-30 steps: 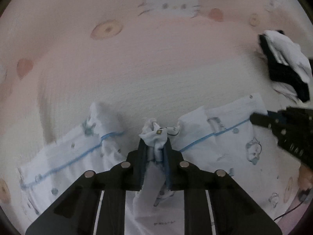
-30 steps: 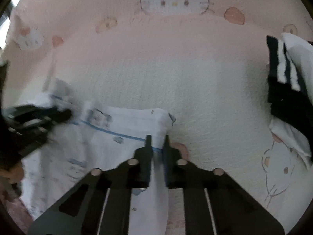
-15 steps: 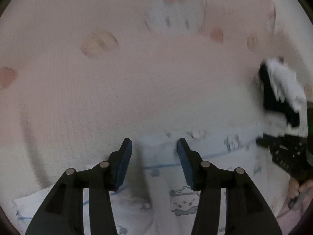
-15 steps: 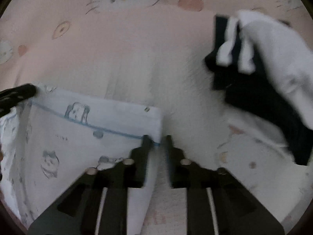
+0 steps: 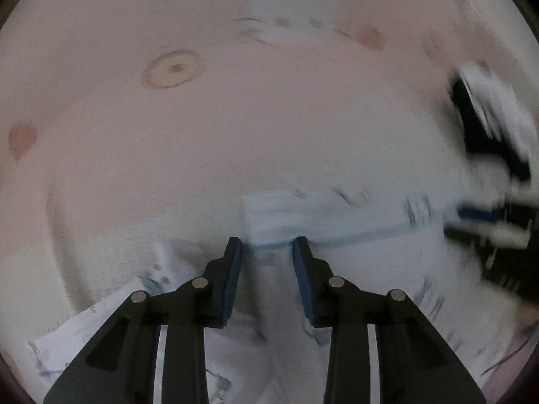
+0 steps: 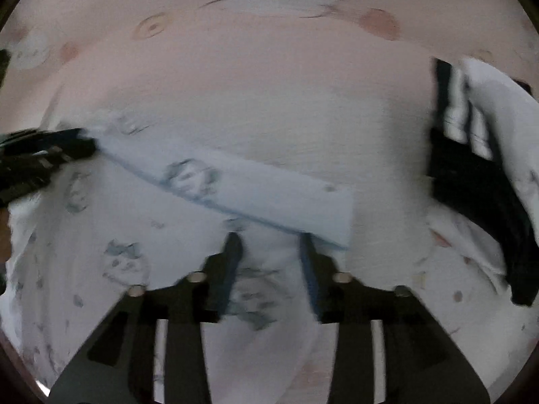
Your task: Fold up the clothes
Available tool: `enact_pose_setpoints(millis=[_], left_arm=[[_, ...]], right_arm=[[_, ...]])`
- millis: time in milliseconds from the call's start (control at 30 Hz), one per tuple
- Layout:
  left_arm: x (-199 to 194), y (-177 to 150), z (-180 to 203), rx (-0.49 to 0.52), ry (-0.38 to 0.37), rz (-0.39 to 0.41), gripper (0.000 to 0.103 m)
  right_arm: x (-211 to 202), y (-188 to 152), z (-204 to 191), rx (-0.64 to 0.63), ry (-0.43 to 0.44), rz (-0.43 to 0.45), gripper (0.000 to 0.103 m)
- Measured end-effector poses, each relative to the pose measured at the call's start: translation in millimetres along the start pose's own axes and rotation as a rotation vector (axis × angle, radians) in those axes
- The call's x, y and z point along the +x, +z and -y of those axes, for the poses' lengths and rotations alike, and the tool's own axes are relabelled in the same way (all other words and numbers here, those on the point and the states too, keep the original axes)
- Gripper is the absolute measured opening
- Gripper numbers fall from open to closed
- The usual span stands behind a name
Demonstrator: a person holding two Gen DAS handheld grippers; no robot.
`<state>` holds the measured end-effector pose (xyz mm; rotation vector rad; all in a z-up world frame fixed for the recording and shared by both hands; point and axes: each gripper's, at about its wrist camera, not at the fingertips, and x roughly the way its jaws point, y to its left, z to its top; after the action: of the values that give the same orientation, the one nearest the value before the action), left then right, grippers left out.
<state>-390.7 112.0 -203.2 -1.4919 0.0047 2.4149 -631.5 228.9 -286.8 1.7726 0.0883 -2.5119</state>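
A white garment (image 5: 353,222) with small cartoon prints and a thin blue line lies spread flat on the pink bedsheet (image 5: 235,118). My left gripper (image 5: 266,242) points down over the garment's folded top edge. Its jaws are apart and closing, with cloth lying under the gap and neither pad pressing it. My right gripper (image 6: 269,239) hovers over the same garment (image 6: 235,188) near its right corner, jaws opening, nothing pinched. Each gripper shows in the other's view: the right gripper (image 5: 471,222) at the right edge, the left gripper (image 6: 84,141) at the left edge.
A crumpled pile of black and white clothes (image 6: 471,168) lies to the right of the garment, also seen blurred as the clothes pile (image 5: 485,128). The sheet (image 6: 235,67) carries cat and doughnut prints beyond the garment.
The left gripper let go of the bunched cloth it held, opened wide, then narrowed. The right gripper released the garment's edge and opened. The garment now lies flatter; both views are blurred by motion.
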Motion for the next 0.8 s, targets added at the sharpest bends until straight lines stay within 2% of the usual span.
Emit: enact_pose_setpoints(millis=[67, 167, 267, 333, 400, 467, 533, 567, 600, 667, 733, 800], left_arm=[[-16, 1, -5, -0.043, -0.035, 0.042, 0.034], [-45, -14, -3, -0.063, -0.082, 0.068, 0.034], [-61, -44, -10, -0.090, -0.058, 0.042, 0.034], [-61, -62, -15, -0.102, -0.033, 0.011, 0.034], [-52, -78, -19, -0.124, -0.022, -0.028, 0.034], [-49, -97, -22, -0.166, -0.022, -0.058, 0.034], [-60, -116, -26, -0.243, -0.064, -0.038, 0.034], [-66, -123, -24, -0.258, -0.069, -0.029, 0.034], [-72, -129, -21, -0.261, -0.065, -0.023, 0.034], [-82, -139, -6, -0.224, 0.002, -0.025, 0.034], [-85, -150, 6, -0.193, 0.027, -0.029, 0.034], [-87, -162, 18, -0.166, 0.042, -0.034, 0.035]], right_arm=[[2, 4, 12, 0.049, -0.003, 0.005, 0.041], [-7, 11, 8, 0.020, 0.017, 0.052, 0.041], [-15, 14, -1, -0.004, 0.111, 0.078, 0.043], [-16, 4, -5, -0.039, 0.197, 0.057, 0.043], [-7, -7, -39, -0.064, 0.242, -0.002, 0.043], [11, -12, -42, -0.047, 0.237, -0.085, 0.043], [15, -15, -37, -0.017, 0.231, -0.070, 0.042], [11, -15, -35, -0.011, 0.201, -0.065, 0.042], [8, -16, -34, -0.004, 0.170, -0.060, 0.042], [-6, -21, -35, 0.004, 0.137, -0.013, 0.042], [-28, -29, -49, -0.010, 0.162, 0.031, 0.042], [-43, -41, -73, -0.024, 0.230, 0.066, 0.043]])
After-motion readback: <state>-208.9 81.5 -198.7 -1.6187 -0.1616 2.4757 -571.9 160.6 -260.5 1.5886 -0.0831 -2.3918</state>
